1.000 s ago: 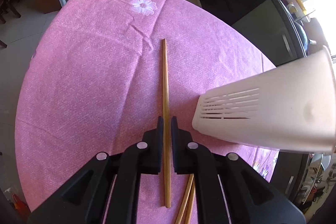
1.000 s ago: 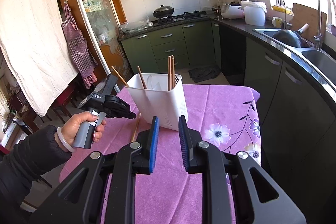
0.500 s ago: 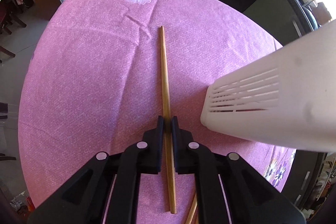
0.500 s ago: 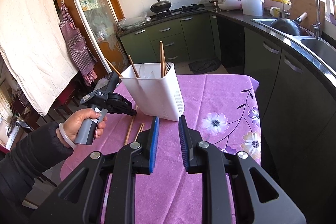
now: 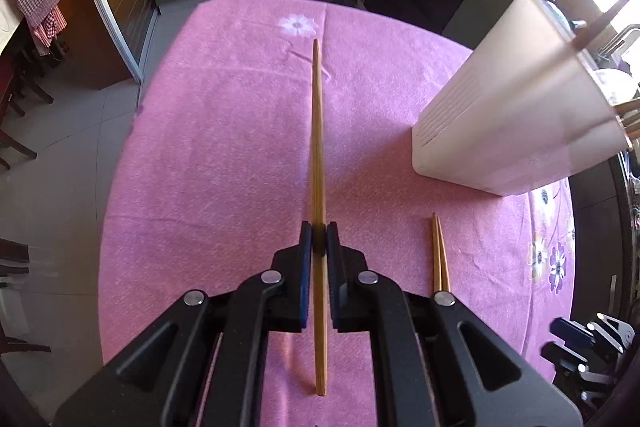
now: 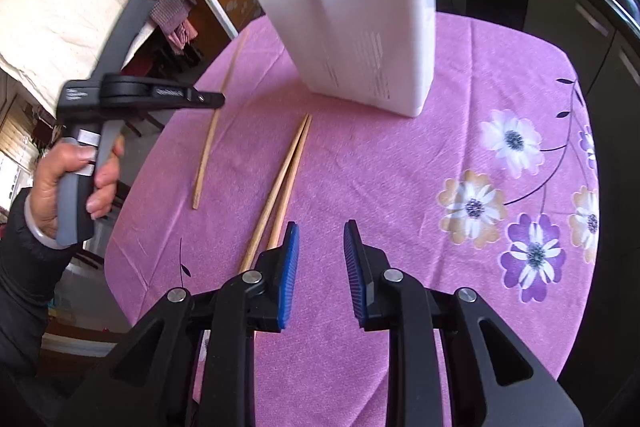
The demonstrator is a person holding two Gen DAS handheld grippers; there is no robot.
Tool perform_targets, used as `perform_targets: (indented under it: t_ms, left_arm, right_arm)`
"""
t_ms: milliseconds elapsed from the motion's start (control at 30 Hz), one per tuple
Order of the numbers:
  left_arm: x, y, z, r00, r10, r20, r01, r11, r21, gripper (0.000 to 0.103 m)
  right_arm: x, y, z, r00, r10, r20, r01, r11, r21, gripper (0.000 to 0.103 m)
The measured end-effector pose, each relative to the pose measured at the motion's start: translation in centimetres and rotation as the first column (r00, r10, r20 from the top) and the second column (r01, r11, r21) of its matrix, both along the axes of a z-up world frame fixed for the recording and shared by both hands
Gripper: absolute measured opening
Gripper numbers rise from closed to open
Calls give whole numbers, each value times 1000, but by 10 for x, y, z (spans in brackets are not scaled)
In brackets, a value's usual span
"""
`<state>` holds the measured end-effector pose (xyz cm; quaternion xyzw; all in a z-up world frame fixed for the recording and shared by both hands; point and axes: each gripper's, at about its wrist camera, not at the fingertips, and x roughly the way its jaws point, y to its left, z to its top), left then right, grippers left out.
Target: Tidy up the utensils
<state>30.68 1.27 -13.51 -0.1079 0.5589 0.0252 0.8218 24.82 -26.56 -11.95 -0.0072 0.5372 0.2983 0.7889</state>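
Chopstick sits pinched between the pads of the left gripper in the left wrist view, jaws pressed onto it about a third of the way up from its butt end; the long tapered part runs straight ahead of the fingertips, the butt end trails back between the gripper's arms. Pink tablecloth lies below it; can't tell from this view if the stick is touching the cloth. White utensil holder stands ahead and to the right of the left gripper, well apart, with blurred chopsticks poking from its top. Loose pair of chopsticks lies on the cloth just right of the gripper's right finger, tips pointing forward. Right wrist view: right gripper is spread, blue pads apart with nothing between them, above the cloth. The loose pair lies ahead and left of it, near ends passing under its left finger, far tips aimed toward the holder, which stands straight ahead, not touching them. Left gripper shows far left, held in the person's left hand, its tip crossing the single chopstick, which angles from near the holder back toward the table edge.
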Motion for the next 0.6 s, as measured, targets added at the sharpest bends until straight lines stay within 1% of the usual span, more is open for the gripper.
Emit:
perform_targets:
  t_ms: [100,233,400,467,600]
  left_arm:
    - [-23,13,18,997,6,80,-5,1000,-13,7]
    - [-50,29,42,986,7,169,-2,1000,-30,7]
    - [-68,30,56,968,-25,250,31,999,-20,7]
    - [-78,28,61,958,-41,282,46,999,-11,7]
    - [-93,23,71,938,-75,337,69,997,31,7]
  right_arm:
    - [13,27,-16,998,29,-55,-32,998,-47,24]
    - [31,57,-31,994,44,-101,-55,992,-115,23]
    - [45,86,-45,987,52,-151,-80,980,-180,22]
    - [49,97,-48,987,50,-154,-83,973,-214,17]
    - [54,111,-57,985,45,-164,-88,960,-265,15]
